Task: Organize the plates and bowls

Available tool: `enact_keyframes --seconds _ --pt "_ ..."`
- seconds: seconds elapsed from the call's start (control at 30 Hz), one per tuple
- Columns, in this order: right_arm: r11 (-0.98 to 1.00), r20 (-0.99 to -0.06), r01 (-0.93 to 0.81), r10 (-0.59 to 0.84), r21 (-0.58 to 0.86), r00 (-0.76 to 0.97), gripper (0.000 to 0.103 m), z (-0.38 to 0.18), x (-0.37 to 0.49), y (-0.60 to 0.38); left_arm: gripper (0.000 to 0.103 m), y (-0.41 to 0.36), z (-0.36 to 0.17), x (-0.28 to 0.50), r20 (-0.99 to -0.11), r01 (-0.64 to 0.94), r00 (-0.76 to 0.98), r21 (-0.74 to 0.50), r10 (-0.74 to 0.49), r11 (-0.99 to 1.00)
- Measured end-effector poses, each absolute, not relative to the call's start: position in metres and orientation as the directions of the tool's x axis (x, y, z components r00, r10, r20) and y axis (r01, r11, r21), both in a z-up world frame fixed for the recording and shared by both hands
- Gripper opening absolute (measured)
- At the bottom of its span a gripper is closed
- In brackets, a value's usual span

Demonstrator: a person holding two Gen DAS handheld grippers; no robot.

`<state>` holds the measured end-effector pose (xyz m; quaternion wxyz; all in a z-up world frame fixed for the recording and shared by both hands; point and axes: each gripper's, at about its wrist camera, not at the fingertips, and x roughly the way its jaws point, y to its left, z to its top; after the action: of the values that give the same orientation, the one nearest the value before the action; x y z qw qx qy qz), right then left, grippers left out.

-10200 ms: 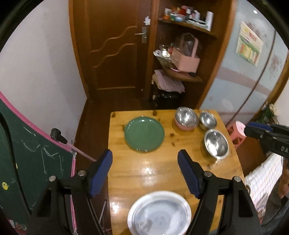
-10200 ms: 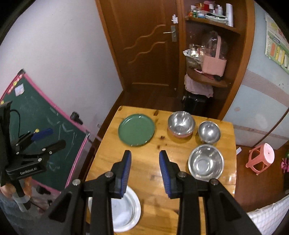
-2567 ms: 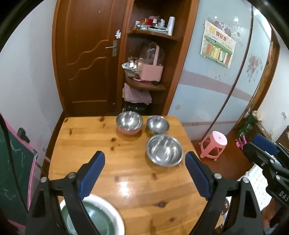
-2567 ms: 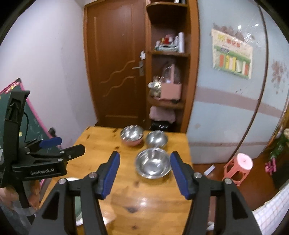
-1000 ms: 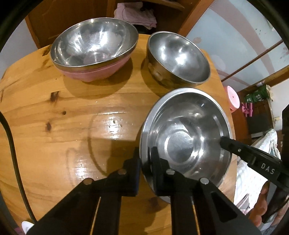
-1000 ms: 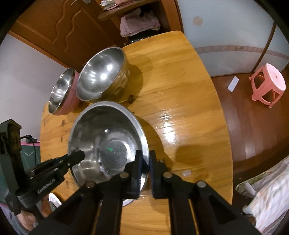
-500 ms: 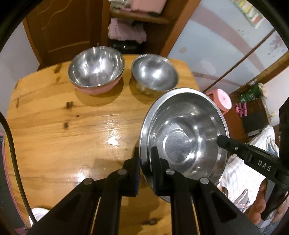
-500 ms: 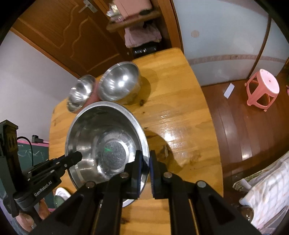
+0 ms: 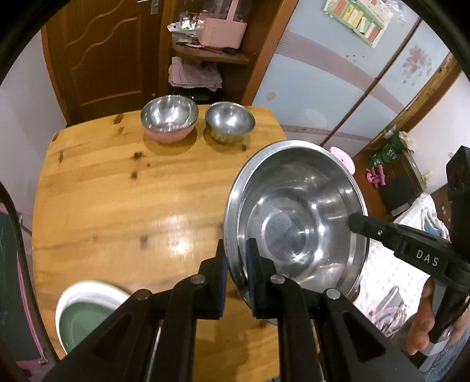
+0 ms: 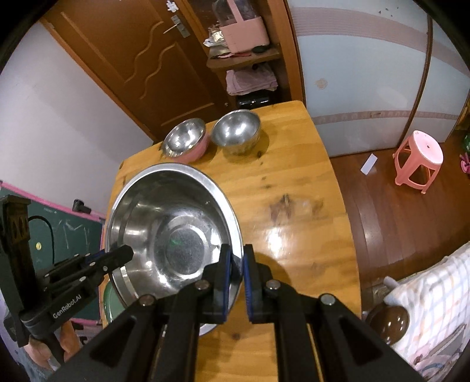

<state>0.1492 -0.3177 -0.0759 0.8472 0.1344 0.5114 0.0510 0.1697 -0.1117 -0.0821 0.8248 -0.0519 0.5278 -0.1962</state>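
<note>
A large steel bowl (image 9: 296, 217) is held in the air above the wooden table (image 9: 117, 191), gripped on both sides. My left gripper (image 9: 236, 261) is shut on its left rim. My right gripper (image 10: 236, 270) is shut on its right rim; the same bowl (image 10: 173, 232) fills the right wrist view. At the table's far edge stand a steel bowl nested in a pink bowl (image 9: 169, 119) and a smaller steel bowl (image 9: 229, 121). A green plate stacked on a white plate (image 9: 85, 317) lies at the near left corner.
Beyond the table are a wooden door (image 9: 97, 53) and a corner shelf with a pink basket (image 9: 221, 25). A pink stool (image 10: 418, 158) stands on the floor to the right. A green chalkboard (image 10: 61, 235) leans at the left.
Both grippers have lifted the large steel bowl higher and drawn it back toward the near side of the table. The two far bowls have not moved.
</note>
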Motion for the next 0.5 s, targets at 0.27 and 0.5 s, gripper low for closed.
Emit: enact_keyframes --seconds 0.27,0.5 --pt "0.957 -0.855 0.056 0.226 0.284 0.467 0.008 -0.101 0.091 -0.296 0.010 -0.090 -0.111 0.113 -0.866 0.267 0.343 -0.282 -0.365 0.922" --pt "0.961 -0.866 0.059 0.214 0.269 0.453 0.008 -0.125 0.066 -0.279 0.010 -0.074 -0.145 0.085 -0.876 0.239 0.314 -0.300 -0.366 0.924"
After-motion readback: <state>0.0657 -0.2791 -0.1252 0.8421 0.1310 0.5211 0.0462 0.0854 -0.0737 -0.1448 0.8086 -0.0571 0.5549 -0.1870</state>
